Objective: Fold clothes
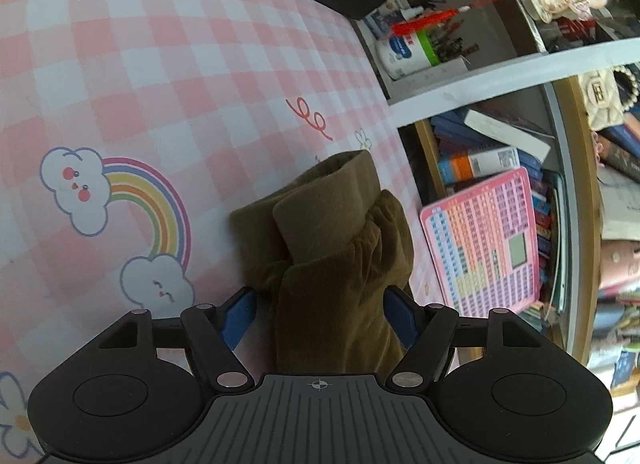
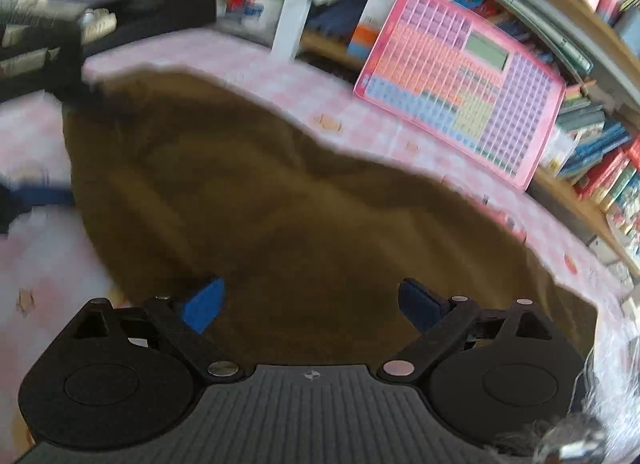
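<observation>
On the pink checked cloth (image 1: 168, 76) lies the olive-brown garment (image 1: 340, 248), its cuffed end bunched between the spread blue fingers of the left gripper (image 1: 320, 316). Rightward, the right gripper (image 2: 312, 304) (picture blurred) hangs released over the fabric's broad part.

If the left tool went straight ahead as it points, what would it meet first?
The left tool would likely meet the olive-brown garment first; its bunched cuff lies between the open fingers. Beyond it is the pink checked cloth. Depth is uncertain.
</observation>
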A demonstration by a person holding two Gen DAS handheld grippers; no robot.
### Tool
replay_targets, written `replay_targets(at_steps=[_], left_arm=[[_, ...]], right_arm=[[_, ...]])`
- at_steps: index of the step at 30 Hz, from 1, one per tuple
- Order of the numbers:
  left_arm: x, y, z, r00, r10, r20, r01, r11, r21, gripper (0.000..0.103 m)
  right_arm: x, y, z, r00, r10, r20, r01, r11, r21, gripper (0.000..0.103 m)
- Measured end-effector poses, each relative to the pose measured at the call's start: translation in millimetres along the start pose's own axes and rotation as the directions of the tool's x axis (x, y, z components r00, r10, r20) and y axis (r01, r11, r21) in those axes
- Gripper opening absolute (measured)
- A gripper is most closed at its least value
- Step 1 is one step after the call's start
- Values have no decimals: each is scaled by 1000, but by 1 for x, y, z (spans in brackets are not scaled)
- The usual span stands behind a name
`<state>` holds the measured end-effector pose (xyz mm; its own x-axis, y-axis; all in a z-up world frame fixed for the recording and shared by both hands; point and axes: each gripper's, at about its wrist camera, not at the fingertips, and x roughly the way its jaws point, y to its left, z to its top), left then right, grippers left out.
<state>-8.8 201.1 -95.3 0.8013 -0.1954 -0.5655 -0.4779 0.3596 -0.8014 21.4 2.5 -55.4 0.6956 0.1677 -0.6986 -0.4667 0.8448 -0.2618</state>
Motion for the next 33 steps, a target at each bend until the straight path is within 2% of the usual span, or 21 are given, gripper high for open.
replay_targets(at_steps=[1,3,4,5,8,12,14,16,17,18,20,22,24,27,30,32,33], left_arm=[[2,-1,0,1000,6,2,-6,1000,-6,68],[5,-3,-1,1000,25,5,-25,999,-20,53],[8,-3,-2,999,46,1,-46,999,-20,35],[10,-4,-3,998,65,-1,-65,998,-20,26],[9,-5,-6,997,81,14,-81,997,-6,17],[-5,-24,-14,995,59,81,-69,989,127,13],[-13,-42,-23,991,41,124,-70,968,240,13],[-21,-62,-35,987,23,159,-81,925,370,13],[-24,-74,-43,984,15,177,-93,891,444,13],[-26,-86,-55,981,7,195,-112,840,532,13],[-29,-108,-80,974,-13,226,-148,718,680,13],[-29,-128,-107,968,-37,248,-181,580,794,13],[-25,-145,-129,966,-51,254,-200,473,858,13],[-15,-165,-163,973,-43,227,-198,355,914,14],[2,-177,-199,985,38,168,-172,260,950,24],[15,-178,-221,985,132,114,-141,216,966,53],[20,-178,-230,981,176,87,-123,205,971,59]], right_arm=[[1,1,0,1000,-2,6,2,1000,-6,94],[1,2,-1,1000,-3,18,4,1000,-23,94],[1,2,-2,1000,-1,25,2,999,-32,94],[2,1,-2,1000,1,30,0,999,-33,94],[-2,-7,-2,999,28,33,-27,1000,-15,95],[-21,-29,-8,996,50,76,-52,998,25,95],[-34,-50,-16,994,43,97,-49,997,60,95],[-45,-70,-27,995,32,100,-42,994,99,95],[-51,-81,-33,995,27,99,-39,992,119,95],[-57,-91,-39,995,23,98,-36,990,139,95],[-69,-111,-54,995,16,96,-32,984,174,95],[-80,-129,-68,996,9,91,-29,977,213,95],[-86,-145,-79,996,3,94,-26,969,246,95],[-93,-165,-90,994,-8,111,-24,960,281,95],[-98,-183,-102,992,-8,123,-31,950,309,95],[-97,-195,-110,993,-3,115,-36,940,339,95],[-96,-201,-115,994,0,109,-39,933,358,95]])
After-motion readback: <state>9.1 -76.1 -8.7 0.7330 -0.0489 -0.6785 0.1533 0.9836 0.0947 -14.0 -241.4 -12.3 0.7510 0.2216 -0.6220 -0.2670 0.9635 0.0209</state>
